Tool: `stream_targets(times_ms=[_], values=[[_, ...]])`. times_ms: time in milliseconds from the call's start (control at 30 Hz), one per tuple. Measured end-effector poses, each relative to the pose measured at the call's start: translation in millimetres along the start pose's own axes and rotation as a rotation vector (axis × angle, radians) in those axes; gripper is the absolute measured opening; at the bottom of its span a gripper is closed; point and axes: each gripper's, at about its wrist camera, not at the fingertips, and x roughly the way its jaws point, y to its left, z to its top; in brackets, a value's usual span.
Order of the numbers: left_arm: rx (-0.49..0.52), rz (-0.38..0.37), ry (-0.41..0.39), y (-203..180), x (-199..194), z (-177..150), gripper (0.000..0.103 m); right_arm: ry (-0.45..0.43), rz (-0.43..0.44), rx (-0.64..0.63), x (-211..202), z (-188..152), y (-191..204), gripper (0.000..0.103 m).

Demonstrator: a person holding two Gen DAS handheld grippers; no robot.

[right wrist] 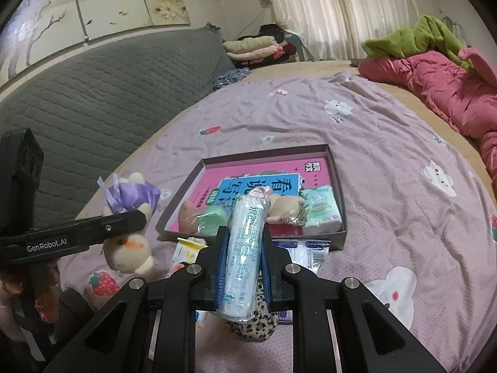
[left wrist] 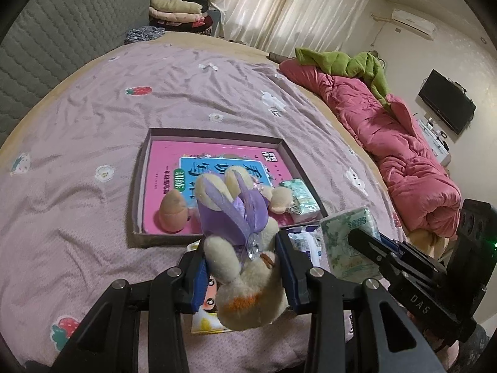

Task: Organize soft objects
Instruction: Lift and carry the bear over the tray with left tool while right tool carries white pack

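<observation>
The plush rabbit (left wrist: 248, 267) with the purple dress hung head-down between the blue pads of the left claw (left wrist: 245, 270), which was clenched around its cream body, above the near edge of the bed (left wrist: 77, 130). It looked light and very soft, likely to sag and swing from any hold on an ear or ribbon, so the thick torso seemed the sound place to take it. The right claw (right wrist: 242, 267) was squeezed tight on a pale blue tissue pack (right wrist: 245, 248), held upright by its lower half; the plastic wrap looked slippery and the pack gave under pressure, so a hold across its middle seemed the safest.

Just beyond both claws lay a shallow dark box (left wrist: 214, 133) on the mauve sheet. A pink book (left wrist: 167, 171) with a blue panel covered its floor. On that sat a small peach plush (left wrist: 172, 214) near the front left corner, a tan plush toy (left wrist: 281, 200) to the right, and a green-printed tissue pack (left wrist: 303, 195) against the right wall. The right wrist view also showed something pale green and rounded near the peach plush, too blurred to name.

In front of the box, small printed packets (right wrist: 310, 250) and a leopard-print item (right wrist: 257, 326) lay loose on the bed. A pink quilt (left wrist: 388, 143) lay bunched along the far side.
</observation>
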Motion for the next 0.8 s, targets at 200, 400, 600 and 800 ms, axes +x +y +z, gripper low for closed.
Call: stream_targets(times_ms=[200,400,600,800], values=[[0.006,-0.007,0.000,-5.4,8.2,7.6,0.040,-0.005,-0.006,0.007,0.9,2.8,-3.1,0.019],[0.004,-0.012,0.004,-6.4,18.1,13.9,0.040,-0.011,-0.011,0.010,6.2,7.5,-5.6,0.019],[0.001,-0.010,0.006,-5.8,33.1,23.2,0.040,-0.015,-0.017,0.011,16.2,15.4,-9.5,0.019],[-0.003,-0.007,0.004,-3.2,51.9,36.1,0.040,-0.009,-0.020,0.013,29.5,24.1,-14.4,0.019]])
